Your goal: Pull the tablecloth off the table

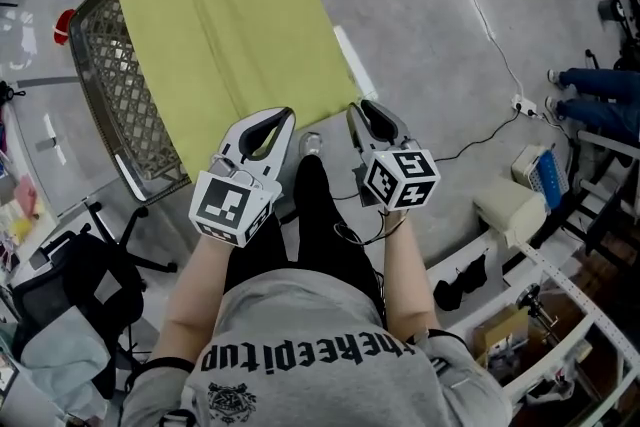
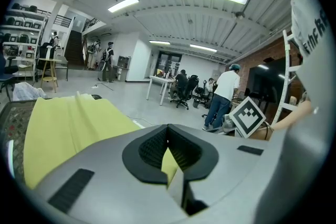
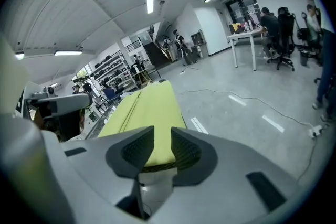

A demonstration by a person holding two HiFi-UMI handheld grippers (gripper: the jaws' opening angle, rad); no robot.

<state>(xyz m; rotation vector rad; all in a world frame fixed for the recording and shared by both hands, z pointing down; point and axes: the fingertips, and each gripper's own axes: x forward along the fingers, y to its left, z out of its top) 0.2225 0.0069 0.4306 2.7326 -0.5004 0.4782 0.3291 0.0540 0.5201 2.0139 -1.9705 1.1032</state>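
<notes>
We hold: left gripper (image 2: 168,131) pinching tablecloth (image 1: 230,25) at its near edge; right gripper (image 3: 161,136) fingers spread beside its near corner.

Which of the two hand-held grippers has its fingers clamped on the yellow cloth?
The left gripper: its fingers are pressed together on the near edge of the yellow cloth. The right gripper has its fingers apart, pinching nothing.
</notes>
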